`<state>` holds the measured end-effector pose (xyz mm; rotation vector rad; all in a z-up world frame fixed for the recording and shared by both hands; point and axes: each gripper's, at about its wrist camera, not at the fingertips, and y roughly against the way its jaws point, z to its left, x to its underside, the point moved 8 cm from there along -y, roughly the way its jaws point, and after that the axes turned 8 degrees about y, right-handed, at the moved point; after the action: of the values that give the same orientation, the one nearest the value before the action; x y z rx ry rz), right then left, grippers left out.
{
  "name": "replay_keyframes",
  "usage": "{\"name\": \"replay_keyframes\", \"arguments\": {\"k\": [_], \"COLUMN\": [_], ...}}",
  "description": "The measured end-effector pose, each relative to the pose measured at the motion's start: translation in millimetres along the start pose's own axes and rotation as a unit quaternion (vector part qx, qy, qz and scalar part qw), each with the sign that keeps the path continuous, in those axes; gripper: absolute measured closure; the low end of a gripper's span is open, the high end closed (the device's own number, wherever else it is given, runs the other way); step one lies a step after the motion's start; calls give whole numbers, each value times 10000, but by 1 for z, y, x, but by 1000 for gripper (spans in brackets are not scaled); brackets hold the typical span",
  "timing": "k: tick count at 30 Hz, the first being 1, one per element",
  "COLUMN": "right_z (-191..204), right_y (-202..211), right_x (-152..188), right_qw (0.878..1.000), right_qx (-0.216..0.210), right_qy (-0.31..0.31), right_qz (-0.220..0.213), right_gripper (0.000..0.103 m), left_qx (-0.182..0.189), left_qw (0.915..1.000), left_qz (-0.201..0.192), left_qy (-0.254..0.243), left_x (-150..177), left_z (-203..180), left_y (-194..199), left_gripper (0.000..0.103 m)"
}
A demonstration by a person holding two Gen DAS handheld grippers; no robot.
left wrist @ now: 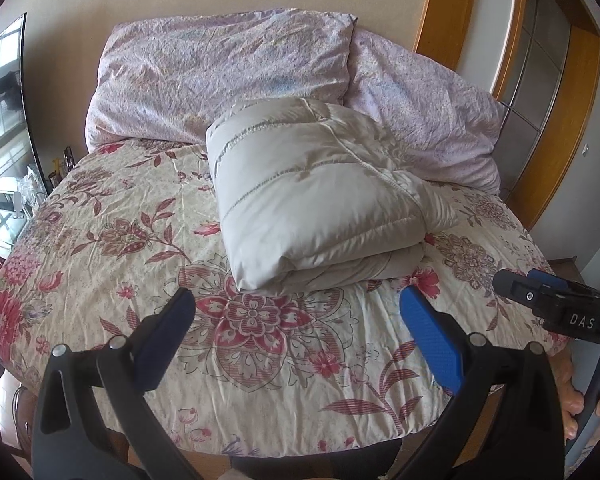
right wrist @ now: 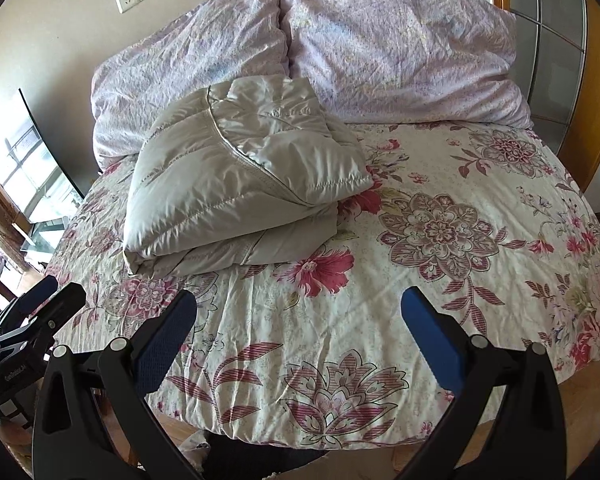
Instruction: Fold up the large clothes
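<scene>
A beige quilted down jacket (left wrist: 320, 196) lies folded into a thick bundle on the floral bedspread (left wrist: 140, 240), near the pillows. It also shows in the right wrist view (right wrist: 236, 184), left of centre. My left gripper (left wrist: 298, 308) is open and empty, hovering over the bed's near edge just short of the jacket. My right gripper (right wrist: 300, 312) is open and empty, over the bedspread (right wrist: 440, 280) to the right of the jacket. The right gripper's body shows at the right edge of the left wrist view (left wrist: 556, 308). The left gripper's body shows at the left edge of the right wrist view (right wrist: 32, 320).
Two lilac pillows (left wrist: 228, 72) (left wrist: 424, 108) lean against the wall at the head of the bed. A wooden door frame (left wrist: 440, 12) and sliding wardrobe (right wrist: 560, 40) stand on the right. A dark TV screen (left wrist: 4, 92) and glass stand are on the left.
</scene>
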<state>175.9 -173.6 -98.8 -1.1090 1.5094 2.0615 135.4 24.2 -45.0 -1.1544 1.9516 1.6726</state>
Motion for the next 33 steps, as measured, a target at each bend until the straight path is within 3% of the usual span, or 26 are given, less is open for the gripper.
{"name": "replay_keyframes", "arguments": {"k": [33], "right_z": [4], "right_y": [15], "right_x": [-2], "right_qw": [9999], "right_qx": [83], "right_qy": [-4], "right_qz": [-103], "right_gripper": [1], "left_qx": [-72], "left_qw": [9999], "left_qz": [-57], "left_qy": [-104], "left_x": [-5], "left_z": [-6], "left_y": [18], "left_gripper": [2]}}
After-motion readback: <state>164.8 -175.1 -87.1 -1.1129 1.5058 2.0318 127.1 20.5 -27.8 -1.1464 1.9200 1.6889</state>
